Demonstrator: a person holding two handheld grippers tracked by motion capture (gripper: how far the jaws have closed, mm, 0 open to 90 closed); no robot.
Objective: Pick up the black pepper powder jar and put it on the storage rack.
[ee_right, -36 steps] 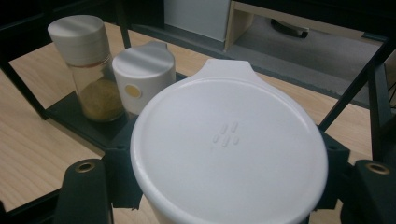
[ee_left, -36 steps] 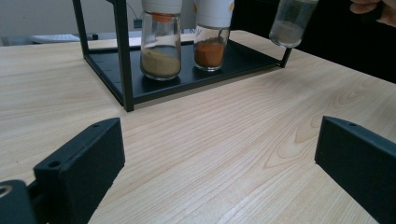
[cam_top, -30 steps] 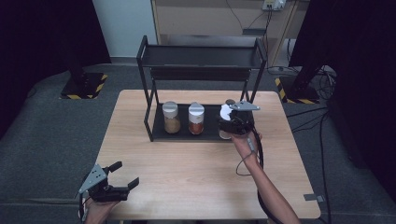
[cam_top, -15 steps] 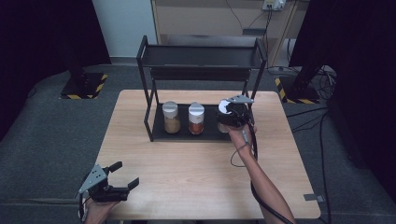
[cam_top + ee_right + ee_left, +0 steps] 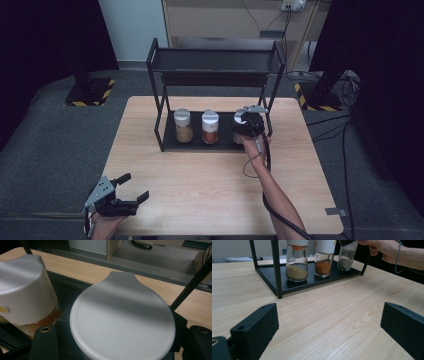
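A black two-tier rack (image 5: 215,60) stands on the wooden table (image 5: 200,190). On its lower shelf (image 5: 294,285) stand a jar of yellow-brown powder (image 5: 183,126) and a jar of orange-red powder (image 5: 210,127). My right gripper (image 5: 247,125) is shut on a third, white-lidded jar of grey powder (image 5: 346,257) at the shelf's right end. Whether its base touches the shelf I cannot tell. In the right gripper view its white lid (image 5: 122,320) sits between my jaws, beside the orange jar's lid (image 5: 25,290). My left gripper (image 5: 135,186) rests open at the near left edge, holding nothing.
The rack's top shelf (image 5: 215,55) is bare. The rack's right post (image 5: 272,95) stands close to my right hand (image 5: 384,250). A cable (image 5: 265,165) trails along the right forearm. Bare tabletop lies between the rack and the near edge.
My right gripper has carried the grey jar leftward and down, into the right end of the lower shelf. The left gripper has stayed put.
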